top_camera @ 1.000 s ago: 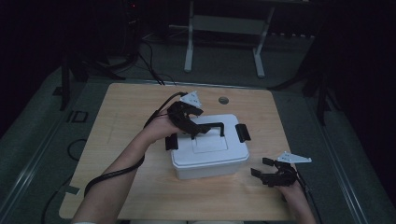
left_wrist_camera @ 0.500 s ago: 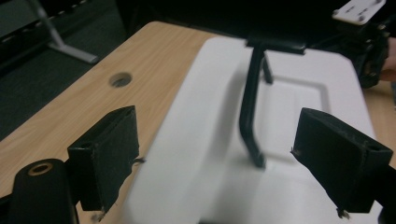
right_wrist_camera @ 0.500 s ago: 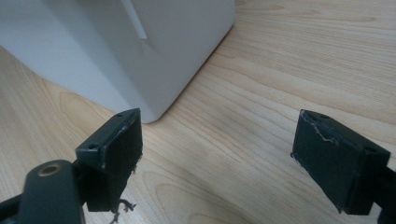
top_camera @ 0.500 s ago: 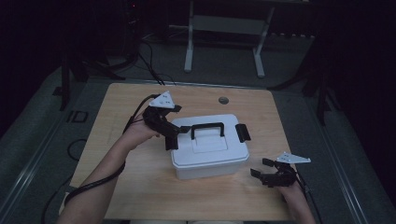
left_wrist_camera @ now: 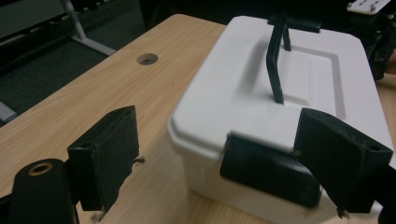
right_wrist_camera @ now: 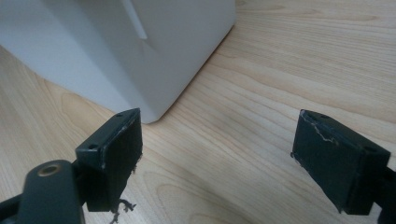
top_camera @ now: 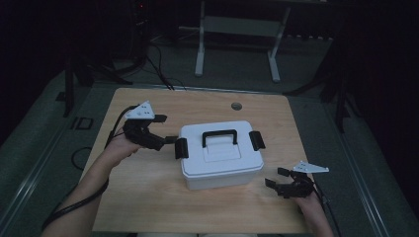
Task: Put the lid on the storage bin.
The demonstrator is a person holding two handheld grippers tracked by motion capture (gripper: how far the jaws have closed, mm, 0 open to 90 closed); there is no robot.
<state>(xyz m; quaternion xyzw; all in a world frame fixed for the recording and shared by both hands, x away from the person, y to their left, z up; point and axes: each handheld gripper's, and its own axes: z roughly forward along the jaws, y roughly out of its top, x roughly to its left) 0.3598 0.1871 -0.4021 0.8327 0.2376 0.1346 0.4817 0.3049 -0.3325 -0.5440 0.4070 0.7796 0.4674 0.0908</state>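
The white box [top_camera: 221, 154] sits closed on the desk [top_camera: 148, 197], both black latches [left_wrist_camera: 266, 170] unopened. The left hand-held gripper [top_camera: 168, 140] stands open beside the left latch. The right hand-held gripper [top_camera: 274, 180] rests open, empty.

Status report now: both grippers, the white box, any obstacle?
Left gripper open, at left latch, not gripping. Right gripper open, empty, beside white box. Lid on, handle upright. No obstacle.
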